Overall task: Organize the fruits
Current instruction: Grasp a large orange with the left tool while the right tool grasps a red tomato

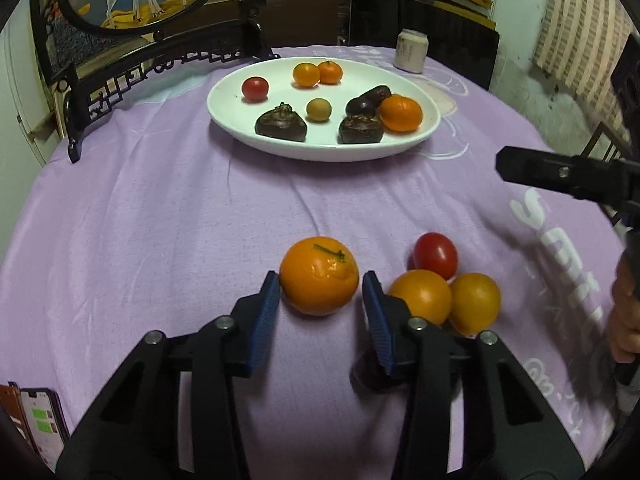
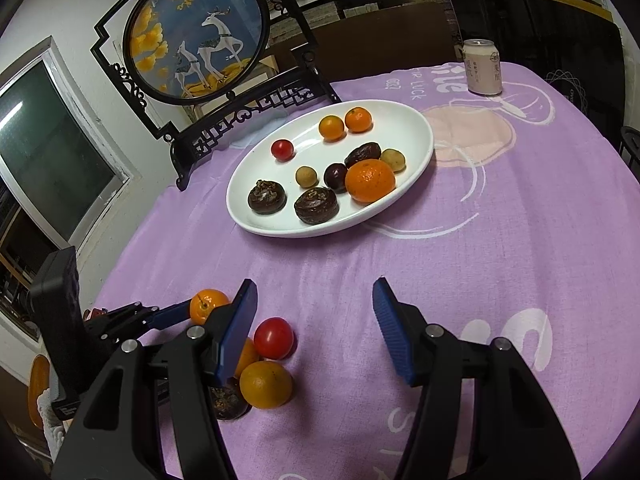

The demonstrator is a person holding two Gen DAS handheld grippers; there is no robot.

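Between the blue pads of the left gripper (image 1: 320,308) sits a large orange (image 1: 319,276), stem scar up, resting on the purple cloth (image 1: 160,220). The jaws stand spread to either side of it, the left pad just about touching the fruit and the right pad a little apart, so nothing is clamped yet. The orange is round, with no long axis to line up on, and it lies dead ahead of this gripper, which is plainly the nearer one. My judgement: closing is all the grasp calls for.

Just beyond the right-hand pad huddle two smaller oranges (image 1: 420,296) and a red tomato (image 1: 435,255), touching one another; a dark fruit is half hidden under the finger.

The right gripper (image 2: 316,328) hangs over bare cloth, jaws wide apart and empty; that cluster lies down by its left finger.

Further ahead of both grippers is the white plate (image 1: 224,100), already carrying oranges, a tomato and dark fruits. Beyond it stand a can (image 2: 482,66) and a framed deer picture (image 2: 196,32)
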